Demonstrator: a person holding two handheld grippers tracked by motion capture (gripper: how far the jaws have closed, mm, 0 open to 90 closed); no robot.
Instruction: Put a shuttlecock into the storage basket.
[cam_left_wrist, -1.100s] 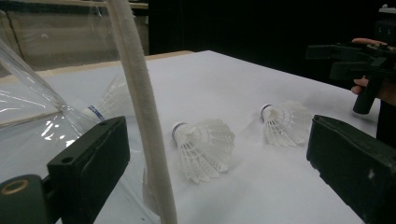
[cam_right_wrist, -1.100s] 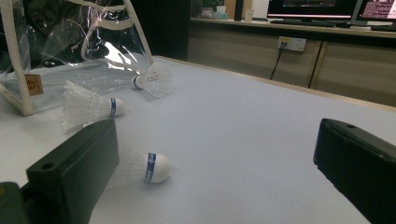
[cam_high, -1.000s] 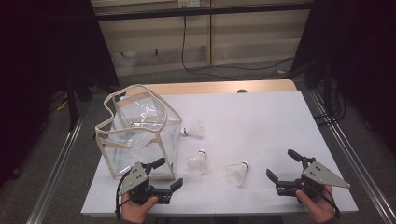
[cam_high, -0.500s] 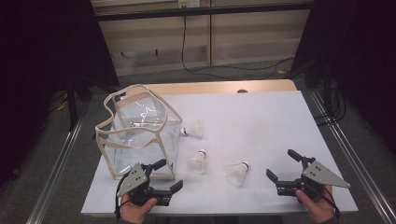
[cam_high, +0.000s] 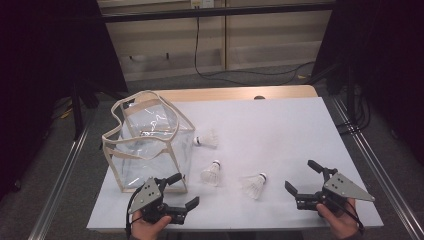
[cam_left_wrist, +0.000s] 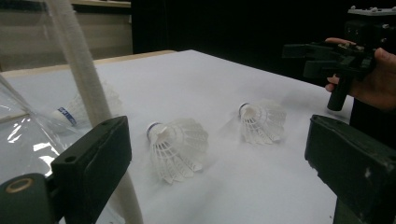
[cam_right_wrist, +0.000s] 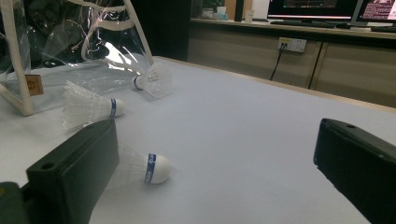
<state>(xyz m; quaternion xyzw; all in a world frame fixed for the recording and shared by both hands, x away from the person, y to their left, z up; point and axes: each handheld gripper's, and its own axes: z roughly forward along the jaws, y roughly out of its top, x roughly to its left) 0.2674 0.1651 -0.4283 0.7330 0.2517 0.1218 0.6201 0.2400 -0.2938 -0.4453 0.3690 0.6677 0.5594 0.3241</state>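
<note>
At the near edge of the white surface (cam_high: 270, 130), the left claw (cam_high: 183, 192) is held in a hand (cam_high: 147, 226) with its jaws spread apart and nothing between them, pointing toward the right. Just beside it stands a clear bag (cam_high: 150, 145) with cream trim — its front corner is close to the upper jaw. On the far right the right claw (cam_high: 305, 180) sits in the other hand (cam_high: 340, 220), jaws likewise apart and empty, aimed back toward the left. Between the two claws lie two white shuttlecocks: the middle shuttlecock (cam_high: 212, 173) near the bag's corner, and the nearest shuttlecock (cam_high: 254, 184) to its right — both on their sides. A third shuttlecock (cam_high: 207, 140) rests farther back, just beside the bag's right wall. In the right gripper view, blue bands ring the cork ends.
</note>
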